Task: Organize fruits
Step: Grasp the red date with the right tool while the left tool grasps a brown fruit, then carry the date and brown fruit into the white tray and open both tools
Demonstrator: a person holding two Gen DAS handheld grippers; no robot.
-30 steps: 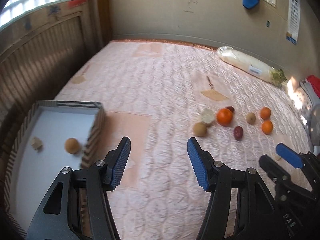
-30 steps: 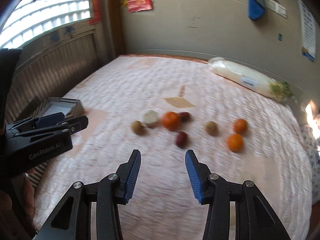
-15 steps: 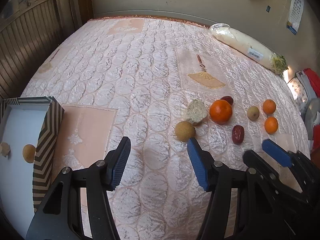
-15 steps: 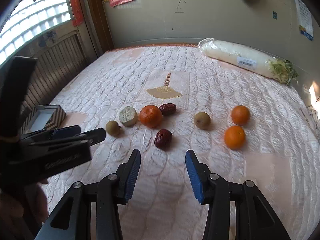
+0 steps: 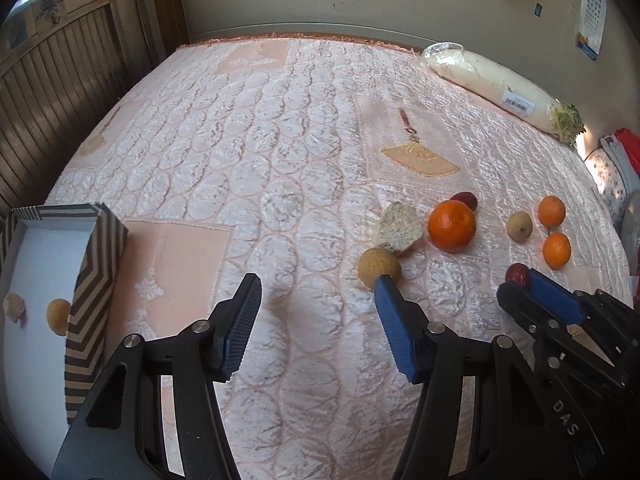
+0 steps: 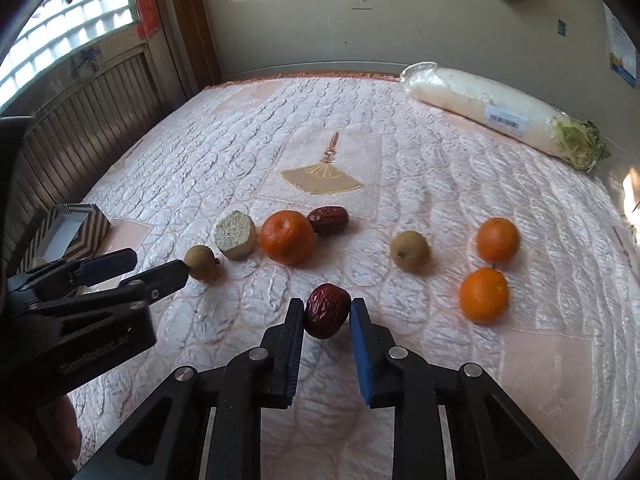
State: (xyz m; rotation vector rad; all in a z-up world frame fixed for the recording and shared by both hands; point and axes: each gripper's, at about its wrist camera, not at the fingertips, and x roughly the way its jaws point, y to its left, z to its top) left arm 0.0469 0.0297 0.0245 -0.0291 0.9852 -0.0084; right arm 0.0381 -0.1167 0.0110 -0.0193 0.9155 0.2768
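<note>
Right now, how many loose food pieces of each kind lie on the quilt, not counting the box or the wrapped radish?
Oranges: 3
Red dates: 2
Brown longans: 2
Pale cut chunk: 1
Total: 8

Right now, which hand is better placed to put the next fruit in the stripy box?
Probably the right: the right gripper has closed on the red date. The left gripper is open, empty, beside the round brown fruit.
</note>
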